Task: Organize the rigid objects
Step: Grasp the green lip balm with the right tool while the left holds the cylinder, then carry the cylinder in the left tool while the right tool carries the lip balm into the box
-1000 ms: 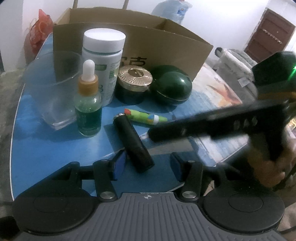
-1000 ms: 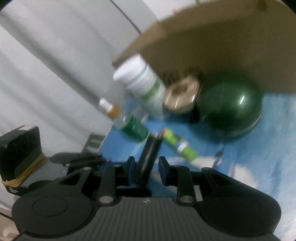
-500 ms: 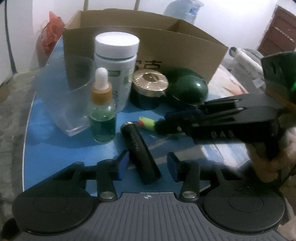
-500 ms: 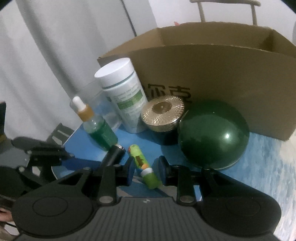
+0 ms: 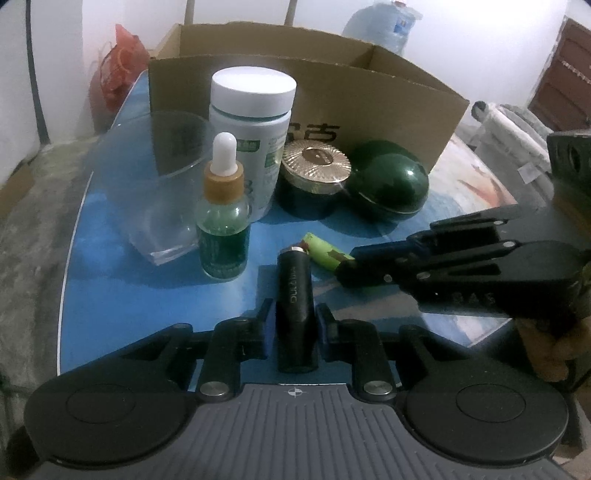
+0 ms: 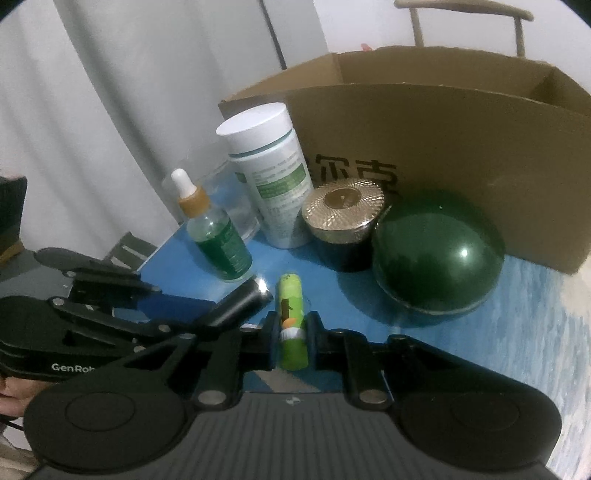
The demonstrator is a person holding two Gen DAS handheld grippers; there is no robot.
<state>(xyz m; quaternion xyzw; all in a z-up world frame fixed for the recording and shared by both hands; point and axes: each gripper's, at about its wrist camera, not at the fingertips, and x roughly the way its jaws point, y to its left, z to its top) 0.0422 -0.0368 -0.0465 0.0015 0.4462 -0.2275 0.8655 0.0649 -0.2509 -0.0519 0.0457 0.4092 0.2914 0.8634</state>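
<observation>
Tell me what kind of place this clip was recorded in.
Most likely a room in a home, not a lab: a wooden door, a large water jug by the wall, and a blue printed tabletop holding toiletry bottles before an open cardboard box.

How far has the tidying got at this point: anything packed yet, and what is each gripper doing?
Nothing visibly packed: the cardboard box shows no contents from here. In hand: the left gripper has just closed on the black tube, the right gripper on the green stick, both on the table. Left: dropper bottle, white jar, gold-lidded jar, green dome case, glass.
</observation>
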